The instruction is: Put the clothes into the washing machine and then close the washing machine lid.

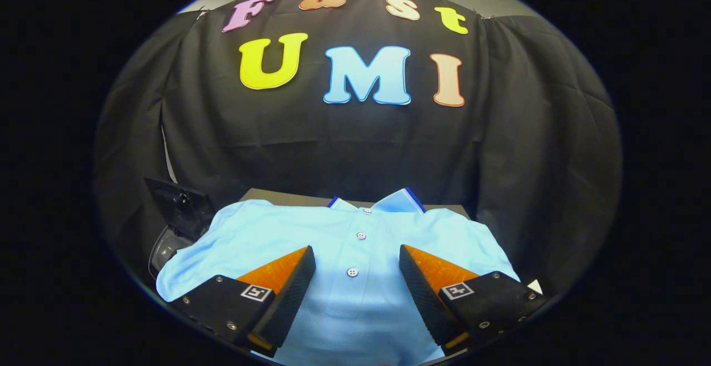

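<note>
Spread wide apart, the gripper [357, 252] holds nothing, its two fingers hovering over a light blue polo shirt [355, 244] that lies flat beneath and between them. Its button placket runs up the gap to a dark-edged collar [397, 201]. Just beside the shirt's left sleeve sits the washing machine [175, 221], dark lid raised.
</note>
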